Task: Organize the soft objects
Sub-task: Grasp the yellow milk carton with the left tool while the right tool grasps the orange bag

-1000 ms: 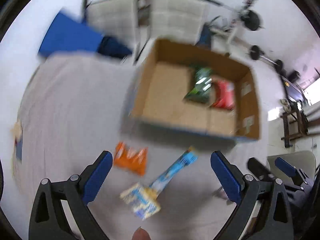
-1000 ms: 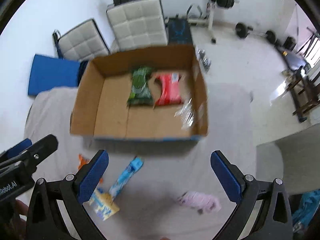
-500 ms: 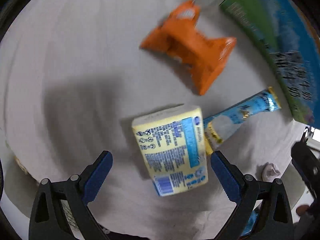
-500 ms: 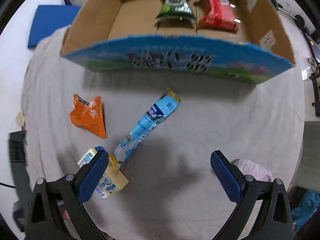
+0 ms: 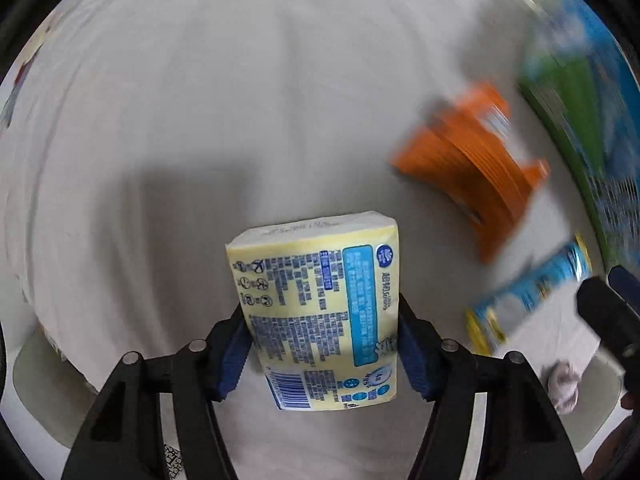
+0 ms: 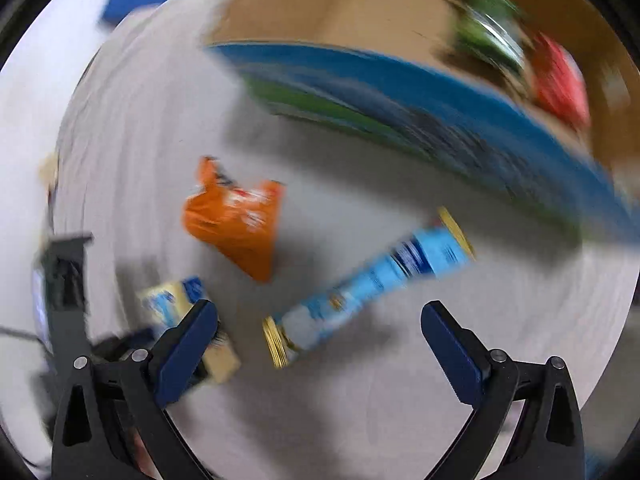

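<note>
1. Gripping a pale yellow tissue pack low in the centre of the left wrist view, the left gripper has its blue pads pressed against the pack's two sides — closed on it.
2. The pack is a soft rectangular block with a white top edge, dense blue print, a blue panel down its right side and a barcode at its lower end; the writing is too small to read.
3. The right gripper stands wide apart over the grey cloth at the bottom of the right wrist view, holding nothing.
4. A light blue tube-shaped packet with gold ends lies diagonally just above the right gripper, and an orange snack bag lies left of centre, apart from it.
5. The same yellow pack shows blurred in the lower left of the right wrist view.
6. A cardboard box with a blue and green printed outer wall fills the upper right — inside it lie a green packet and a red packet, side by side; their labels are blurred.
</note>
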Available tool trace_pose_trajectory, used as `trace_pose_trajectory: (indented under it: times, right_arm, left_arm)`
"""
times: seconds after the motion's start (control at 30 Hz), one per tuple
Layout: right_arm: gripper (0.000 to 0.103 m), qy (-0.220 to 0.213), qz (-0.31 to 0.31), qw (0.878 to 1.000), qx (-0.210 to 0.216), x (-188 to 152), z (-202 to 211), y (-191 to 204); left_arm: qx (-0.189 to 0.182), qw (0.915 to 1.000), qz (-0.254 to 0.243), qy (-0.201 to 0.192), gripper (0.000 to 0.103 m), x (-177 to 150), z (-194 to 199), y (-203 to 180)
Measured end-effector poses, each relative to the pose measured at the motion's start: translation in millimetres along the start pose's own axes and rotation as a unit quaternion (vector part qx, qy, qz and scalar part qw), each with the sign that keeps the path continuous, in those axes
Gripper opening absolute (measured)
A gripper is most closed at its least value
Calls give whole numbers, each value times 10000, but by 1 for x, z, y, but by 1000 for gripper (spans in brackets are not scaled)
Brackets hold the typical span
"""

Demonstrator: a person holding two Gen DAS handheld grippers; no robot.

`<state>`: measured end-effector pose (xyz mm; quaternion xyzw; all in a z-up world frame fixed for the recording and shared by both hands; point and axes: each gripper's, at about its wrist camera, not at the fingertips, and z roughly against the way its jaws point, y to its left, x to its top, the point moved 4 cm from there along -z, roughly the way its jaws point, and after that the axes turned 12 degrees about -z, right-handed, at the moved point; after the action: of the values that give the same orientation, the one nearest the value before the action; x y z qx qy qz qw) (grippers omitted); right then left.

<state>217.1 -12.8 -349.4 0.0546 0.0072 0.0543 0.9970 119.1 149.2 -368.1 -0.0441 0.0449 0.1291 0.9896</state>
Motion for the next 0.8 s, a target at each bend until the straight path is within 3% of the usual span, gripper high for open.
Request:
trace_pose_trajectory:
  times: [0.17,0.27,0.37,0.4,0.53,0.6,0.8]
  right_arm:
    - [103,-32,1507,9865,-637,21,-28,62]
    - [88,97,2046,9743,-939,31,-50,86]
    - [80,312,2125,9706,-1085,42,-69,90]
    - [71,342,2125,9700,-1131,45,-72,89]
    - [52,496,1579,9828,-826,58,-71,73]
    - [32,629,1139,9895,-628,59,-66,62]
    - [27,686,-147,9975,-48,70,-47,18]
  left_arm:
    - [108,9997,186,-90,61,1,1,24]
    - [108,9996,239,-99,61,-6,1,26]
    - [120,9996,234,-112,61,-5,1,30]
    - [138,9996,218,-122,61,-5,1,31]
    - [254,9995,81,-160,61,8,2,30]
    - [348,9992,0,-182,61,17,2,13]
    - [600,9967,-358,-402,60,10,21,-13]
